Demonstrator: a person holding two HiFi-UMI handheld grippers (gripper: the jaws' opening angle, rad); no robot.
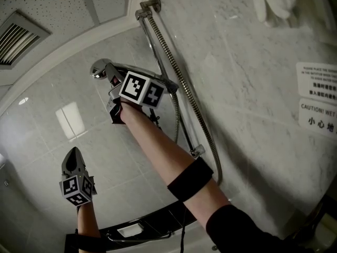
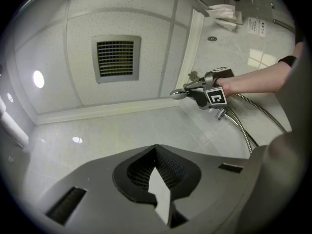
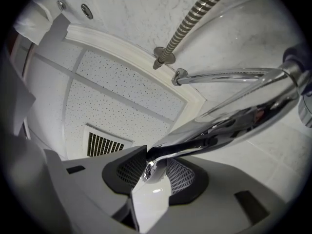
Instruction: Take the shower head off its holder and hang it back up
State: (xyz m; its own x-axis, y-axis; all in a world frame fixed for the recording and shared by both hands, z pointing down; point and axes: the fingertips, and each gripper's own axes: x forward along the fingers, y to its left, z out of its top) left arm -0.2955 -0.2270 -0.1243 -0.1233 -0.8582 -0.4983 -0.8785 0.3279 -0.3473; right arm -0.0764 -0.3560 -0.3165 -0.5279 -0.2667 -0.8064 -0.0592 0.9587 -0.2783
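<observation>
In the head view the chrome shower head [image 1: 99,68] sits high up by the wall rail [image 1: 163,70], its handle running right toward the rail. My right gripper [image 1: 109,80] is shut on the shower head near its head end. The right gripper view shows the shiny handle [image 3: 234,116] pinched between the pads of the right gripper [image 3: 155,167]. Whether the handle rests in its holder I cannot tell. The metal hose [image 1: 195,104] hangs down along the rail. Low at the left, my left gripper [image 1: 72,154] is shut and empty; its own view shows the left gripper [image 2: 157,172] with pads together.
A ceiling vent [image 1: 16,38] is at the upper left. A white towel [image 1: 274,1] and warning signs [image 1: 316,101] are on the marble wall to the right. A wire shelf [image 1: 137,228] is at the bottom.
</observation>
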